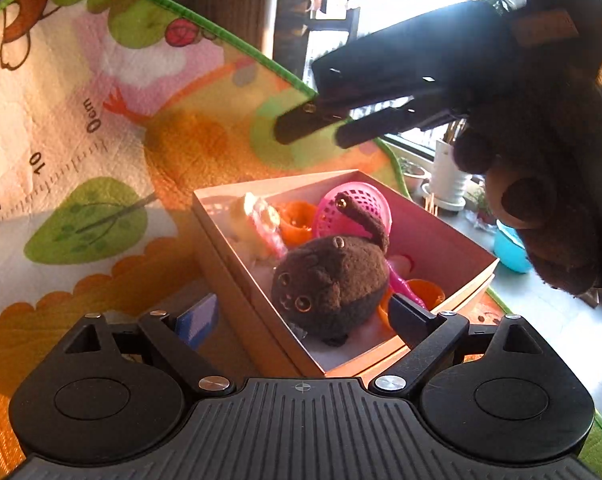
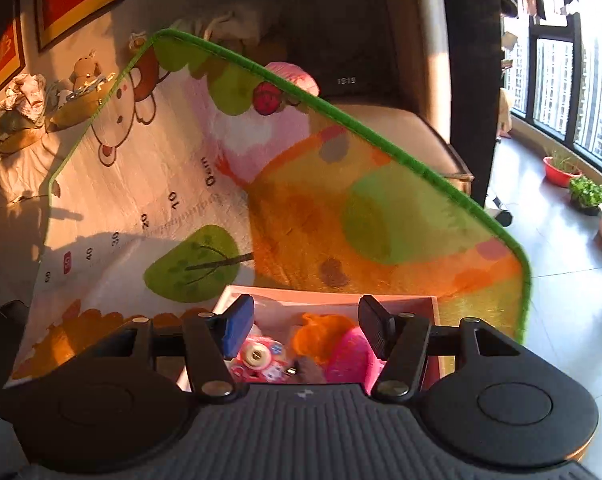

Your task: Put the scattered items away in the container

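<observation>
Where fuzzy, round plush cat (image 1: pixel 328 285)

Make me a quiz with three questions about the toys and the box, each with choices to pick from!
1. Where is the brown plush cat?
A. on the mat outside the box
B. inside the box
C. held in a tool

2. What colour is the little basket behind the cat?
A. pink
B. blue
C. black

3. How is the right tool above the box?
A. shut on a toy
B. open, holding nothing
C. lying on the mat

Answers: 1 B, the cat lies between the box walls. 2 A, its mesh is bright pink. 3 B, its fingers stand apart with only the toys in the box seen between them.
</observation>
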The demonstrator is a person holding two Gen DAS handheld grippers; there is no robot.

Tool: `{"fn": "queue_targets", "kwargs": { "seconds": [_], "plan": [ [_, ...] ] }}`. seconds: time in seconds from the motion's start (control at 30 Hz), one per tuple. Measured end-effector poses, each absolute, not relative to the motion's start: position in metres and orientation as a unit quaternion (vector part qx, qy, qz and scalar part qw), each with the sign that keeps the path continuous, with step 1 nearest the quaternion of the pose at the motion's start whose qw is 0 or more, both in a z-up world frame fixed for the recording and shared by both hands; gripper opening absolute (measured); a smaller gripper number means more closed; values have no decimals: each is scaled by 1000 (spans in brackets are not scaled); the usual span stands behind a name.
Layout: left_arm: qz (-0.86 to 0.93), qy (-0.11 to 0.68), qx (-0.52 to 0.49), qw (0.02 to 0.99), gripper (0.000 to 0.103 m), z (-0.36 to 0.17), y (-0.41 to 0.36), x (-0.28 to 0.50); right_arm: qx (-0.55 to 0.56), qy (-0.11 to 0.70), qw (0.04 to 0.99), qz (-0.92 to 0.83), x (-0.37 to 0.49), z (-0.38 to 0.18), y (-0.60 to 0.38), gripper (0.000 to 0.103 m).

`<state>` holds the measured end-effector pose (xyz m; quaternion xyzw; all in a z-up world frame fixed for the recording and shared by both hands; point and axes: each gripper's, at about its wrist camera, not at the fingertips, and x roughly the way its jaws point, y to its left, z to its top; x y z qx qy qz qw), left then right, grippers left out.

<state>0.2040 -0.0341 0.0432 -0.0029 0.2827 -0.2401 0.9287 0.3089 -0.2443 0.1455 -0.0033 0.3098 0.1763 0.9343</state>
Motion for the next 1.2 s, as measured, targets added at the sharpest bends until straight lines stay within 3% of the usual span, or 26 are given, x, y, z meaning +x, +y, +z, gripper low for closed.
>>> {"fn": "queue_targets", "kwargs": {
  "seconds": [0.07,0.17,0.43,0.5,0.97,1.2],
  "plan": [
    [-254,280,-21,926,95,47,-31,199,2,322,934,157,304,136,-268,60],
    [-275,286,-39,917,95,50,-30,192,20,351,927,128,299,112,-302,71],
    [-254,297,40,920,97,31,-63,178,109,407,889,177,302,59,-323,71],
    [-258,298,35,918,97,30,-61,177,95,397,896,175,297,62,-309,85],
    [-185,295,-15,937,97,34,29,182,60,384,892,233,306,59,-196,89],
    [-162,285,-22,945,97,34,44,185,60,377,898,219,318,58,-188,89]
  ]
}}
